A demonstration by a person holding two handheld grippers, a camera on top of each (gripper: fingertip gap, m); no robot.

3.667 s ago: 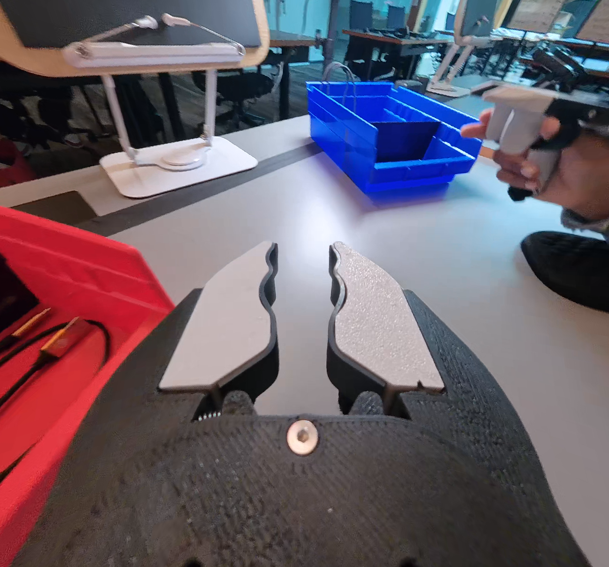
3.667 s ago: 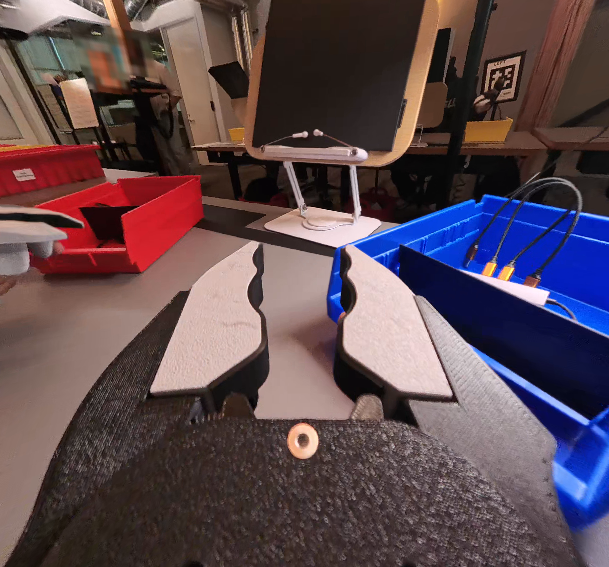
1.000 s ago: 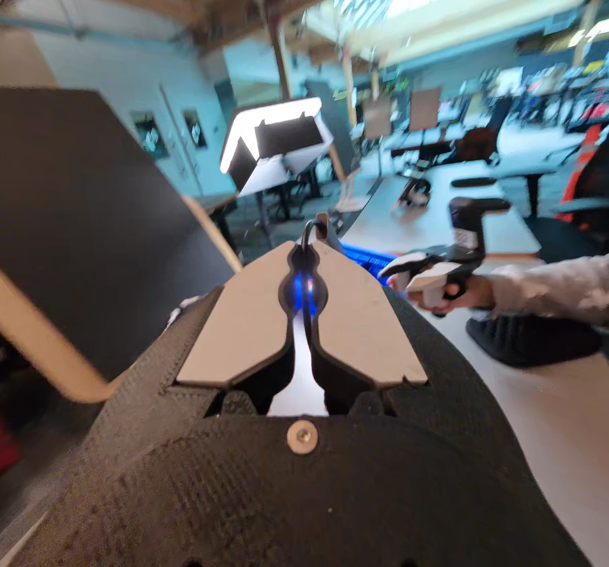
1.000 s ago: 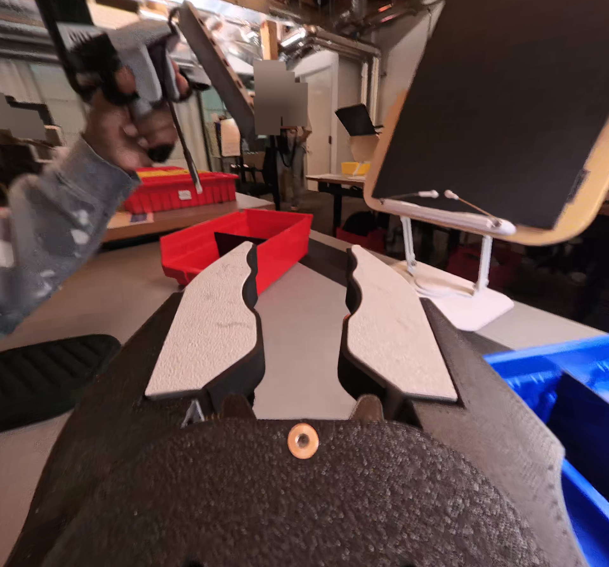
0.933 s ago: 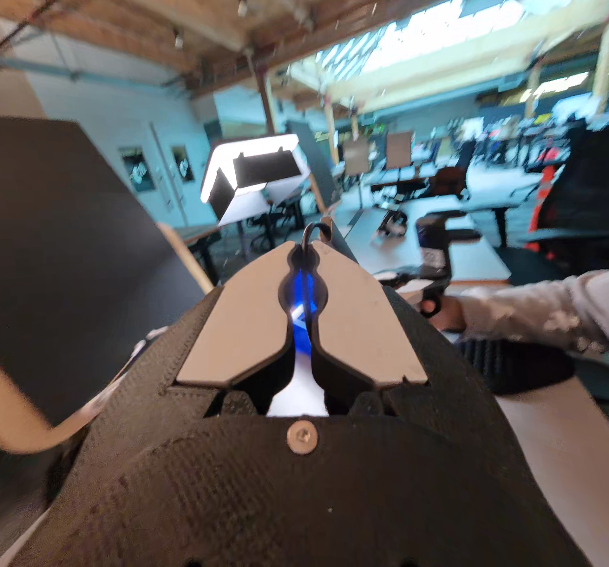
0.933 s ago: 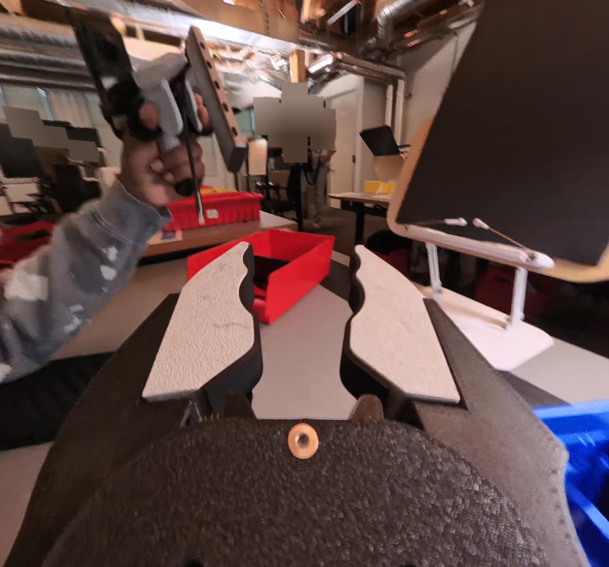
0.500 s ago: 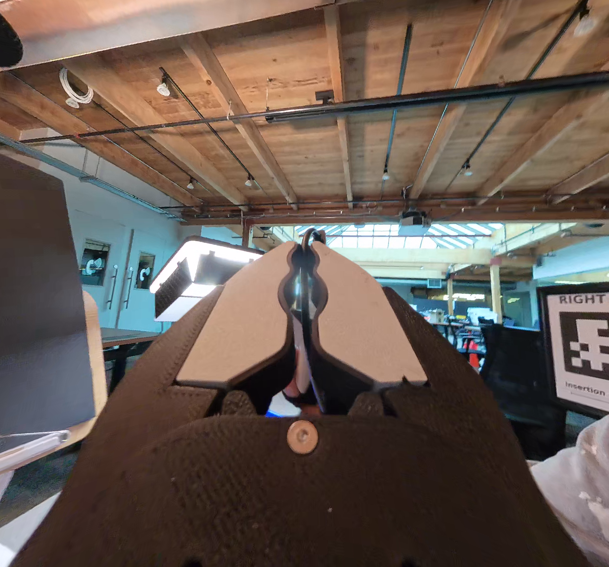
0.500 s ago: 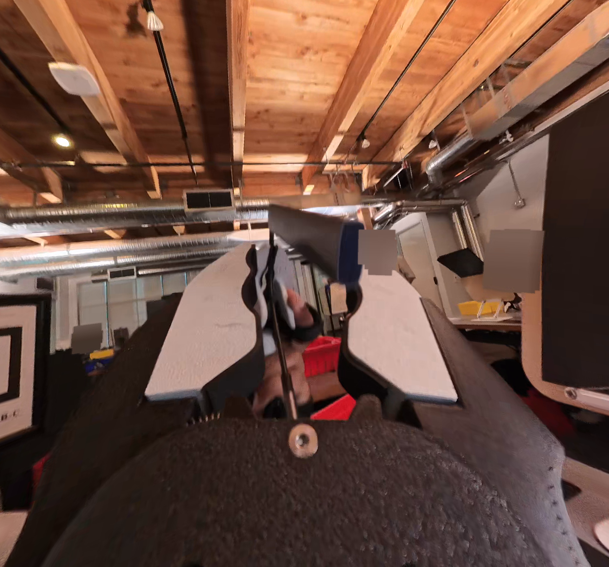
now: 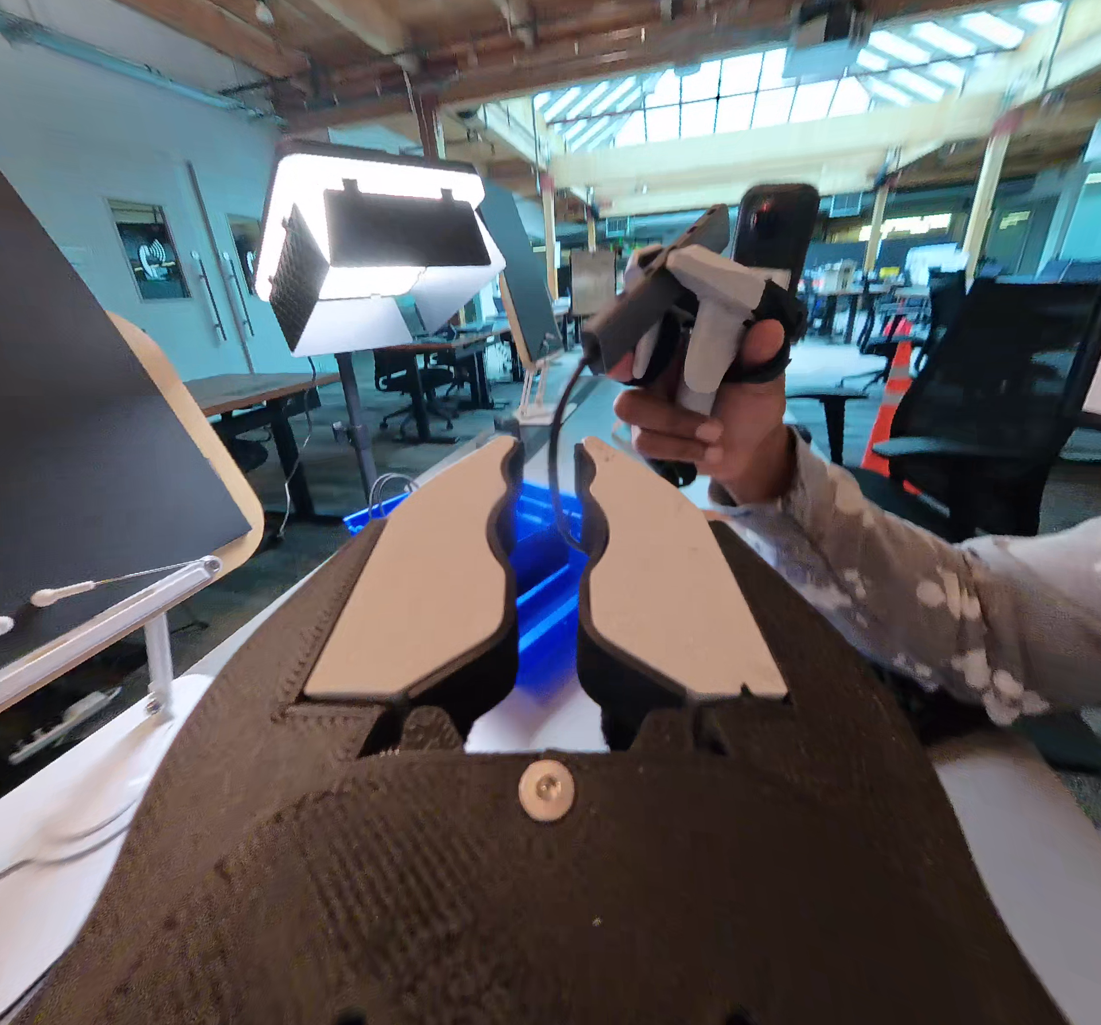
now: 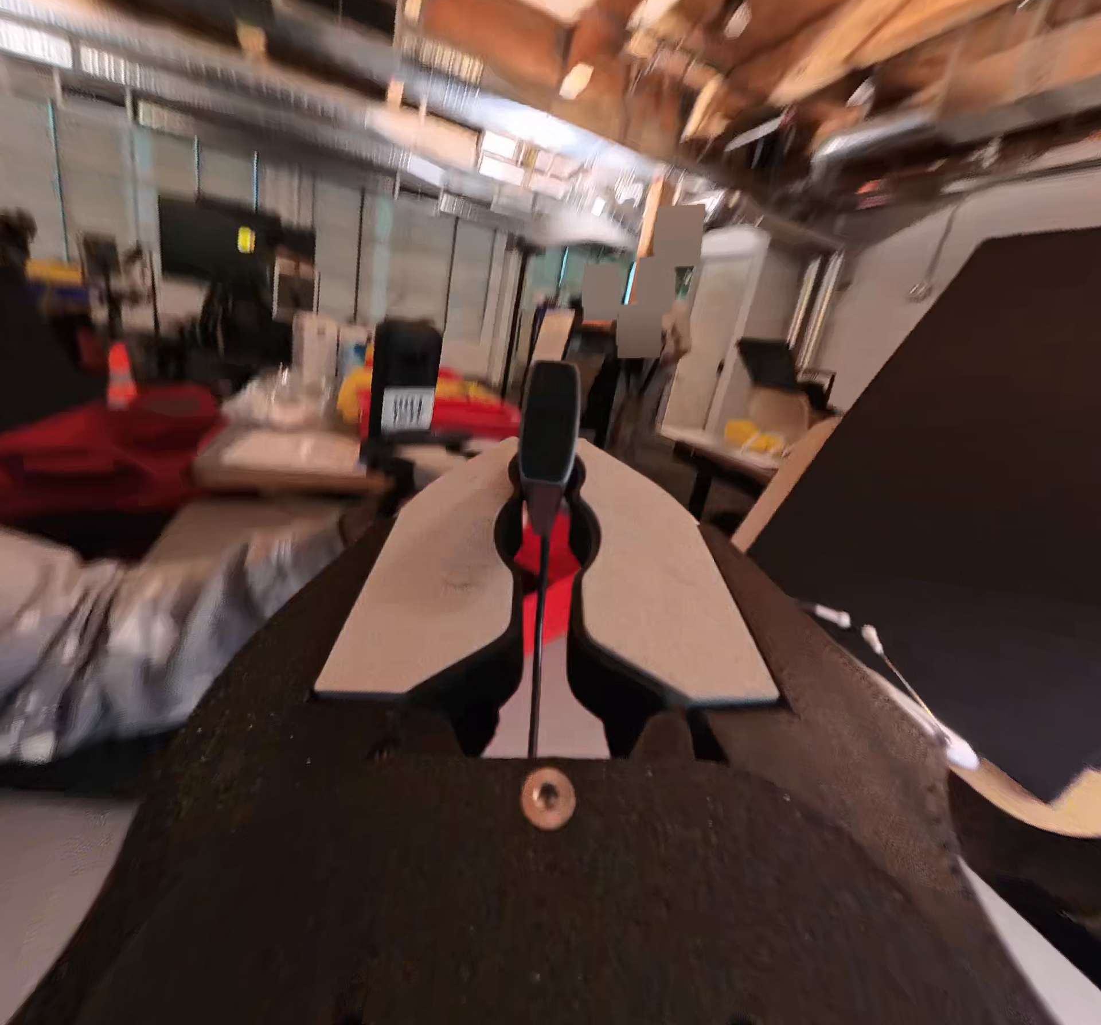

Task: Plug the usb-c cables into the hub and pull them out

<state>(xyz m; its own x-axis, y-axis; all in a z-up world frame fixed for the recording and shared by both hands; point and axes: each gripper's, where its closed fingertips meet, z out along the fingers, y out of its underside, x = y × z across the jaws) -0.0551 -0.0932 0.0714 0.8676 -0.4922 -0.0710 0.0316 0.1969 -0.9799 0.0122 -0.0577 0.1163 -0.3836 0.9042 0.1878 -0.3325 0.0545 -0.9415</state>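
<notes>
My right gripper is shut on a slim dark grey hub, seen end-on and sticking up past the fingertips. The hub's thin black cable runs back between the fingers. In the left wrist view the right gripper is held high by a hand, with the hub slanting down to the left. The cable hangs from the hub and passes through the gap of my left gripper, which is open and holds nothing.
A blue bin lies on the white table beyond my left fingers. A red bin shows behind my right fingers. A black board on a white stand is at the left. A patterned sleeve crosses the right side. My hands' fingertips stand some 10 cm from each other.
My left gripper was shut on the cable and has opened. My right gripper was open around the hub and has shut on it. Both views have tilted down from the ceiling.
</notes>
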